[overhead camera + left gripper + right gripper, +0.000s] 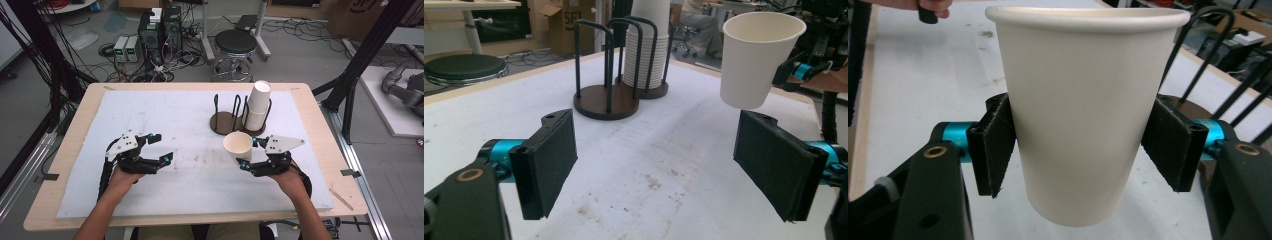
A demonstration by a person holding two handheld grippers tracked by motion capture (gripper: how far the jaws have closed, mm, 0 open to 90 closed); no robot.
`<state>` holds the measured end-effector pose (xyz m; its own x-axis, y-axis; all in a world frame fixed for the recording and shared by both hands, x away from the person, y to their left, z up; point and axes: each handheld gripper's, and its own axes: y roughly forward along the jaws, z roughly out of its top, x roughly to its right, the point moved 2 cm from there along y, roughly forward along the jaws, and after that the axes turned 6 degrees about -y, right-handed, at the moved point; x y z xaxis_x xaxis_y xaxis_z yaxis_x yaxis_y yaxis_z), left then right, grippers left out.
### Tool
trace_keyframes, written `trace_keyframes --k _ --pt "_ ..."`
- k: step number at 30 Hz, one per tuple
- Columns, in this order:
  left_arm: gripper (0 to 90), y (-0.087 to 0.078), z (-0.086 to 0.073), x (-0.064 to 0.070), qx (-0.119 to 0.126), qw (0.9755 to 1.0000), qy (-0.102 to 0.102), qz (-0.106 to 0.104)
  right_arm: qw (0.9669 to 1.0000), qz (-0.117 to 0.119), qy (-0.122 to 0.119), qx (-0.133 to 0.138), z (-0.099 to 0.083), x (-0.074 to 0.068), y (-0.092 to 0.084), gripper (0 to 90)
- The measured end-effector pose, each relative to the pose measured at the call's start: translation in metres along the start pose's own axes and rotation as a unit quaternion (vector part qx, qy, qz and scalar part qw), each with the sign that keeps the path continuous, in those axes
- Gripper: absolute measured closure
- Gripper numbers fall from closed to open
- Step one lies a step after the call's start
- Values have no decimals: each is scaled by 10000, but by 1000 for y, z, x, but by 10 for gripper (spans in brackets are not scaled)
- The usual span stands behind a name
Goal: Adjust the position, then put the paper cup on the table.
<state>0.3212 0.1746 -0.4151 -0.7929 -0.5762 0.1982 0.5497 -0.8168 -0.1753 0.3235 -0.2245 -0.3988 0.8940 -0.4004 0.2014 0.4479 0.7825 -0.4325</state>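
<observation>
Between the right tongs [1083, 150], whose pads press a light, easily crushed paper cup [1083, 110] at mid-wall, the cup hangs upright above the surface [190, 175], best held gently there, while the left tongs [659, 165] stand wide and empty.

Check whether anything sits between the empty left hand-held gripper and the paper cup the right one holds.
Nothing visible does. Between the left hand-held gripper and the paper cup lies only bare white mat; the cup rack stands farther back.
</observation>
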Motion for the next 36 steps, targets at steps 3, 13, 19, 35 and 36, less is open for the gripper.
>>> trace_keyframes --k 3,13,19,35,36 --pt "179 -3 -1 -1 77 9999 10 82 9999 -100 19 78 -1 2 -3 332" --pt "183 -10 -8 -2 96 9998 28 154 9993 -318 79 185 0 2 -13 331" --pt "186 -12 -7 0 174 9997 -20 150 9990 -358 119 257 1 4 -15 331" --pt "186 -9 -9 -2 170 9997 -37 143 9982 -448 143 365 -1 4 -20 331" --pt "186 -9 -9 -2 183 9997 -39 138 9982 -461 146 350 -2 4 -20 331"
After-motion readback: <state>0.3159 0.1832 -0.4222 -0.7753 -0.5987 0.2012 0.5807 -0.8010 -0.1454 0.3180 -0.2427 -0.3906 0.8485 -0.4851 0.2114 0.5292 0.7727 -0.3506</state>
